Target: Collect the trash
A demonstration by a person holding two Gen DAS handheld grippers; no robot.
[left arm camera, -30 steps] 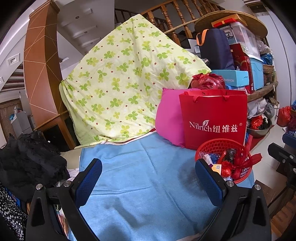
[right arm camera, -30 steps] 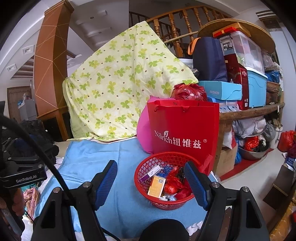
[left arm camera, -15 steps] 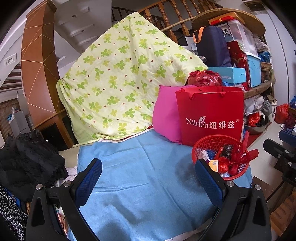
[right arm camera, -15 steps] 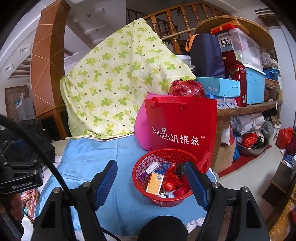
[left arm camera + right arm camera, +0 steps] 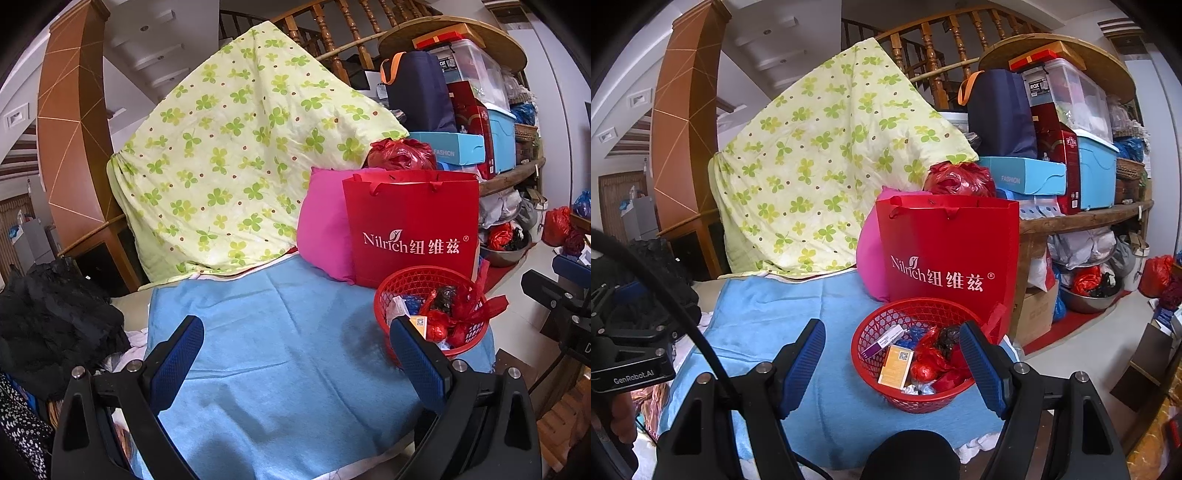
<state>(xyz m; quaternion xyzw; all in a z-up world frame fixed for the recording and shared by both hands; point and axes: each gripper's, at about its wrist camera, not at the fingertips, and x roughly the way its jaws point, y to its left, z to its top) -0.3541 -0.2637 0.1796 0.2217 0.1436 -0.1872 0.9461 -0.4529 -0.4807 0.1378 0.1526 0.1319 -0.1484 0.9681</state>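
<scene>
Both tongs are just hovering over the blue cloth (image 5: 288,354) with nothing in them. The left tongs (image 5: 295,354) have their jaws spread wide with only bare blue cloth showing between the blue pads. The right tongs (image 5: 892,363) are parted too, nothing pinched, and from that camera the red basket (image 5: 882,325) sits right in the gap between the pads, though they don't look to be touching it

The trash is all in that red mesh basket, which sits at the near right corner of the blue cloth, just in front of the red paper bag (image 5: 949,254) with the white Nilrich lettering. Inside I can make out an orange-and-white carton (image 5: 895,365), a purple-and-white box (image 5: 882,341), some crumpled red plastic (image 5: 932,360), a bit of black wrapper and something blue further back. In the left view a strip of red plastic hangs out over the basket's right rim

Behind the paper bag there's a pink cushion (image 5: 321,229), and a knotted red plastic bag (image 5: 960,179) pokes up behind the paper bag. A green clover-print quilt (image 5: 236,162) is draped over whatever's at the back, in front of a wooden stair railing. Right side is a wooden shelf (image 5: 1086,218) stacked with boxes and a dark blue bag. In the right view you can see part of the other handheld rig at far left, with a bit of the person's hand (image 5: 617,413) under it
</scene>
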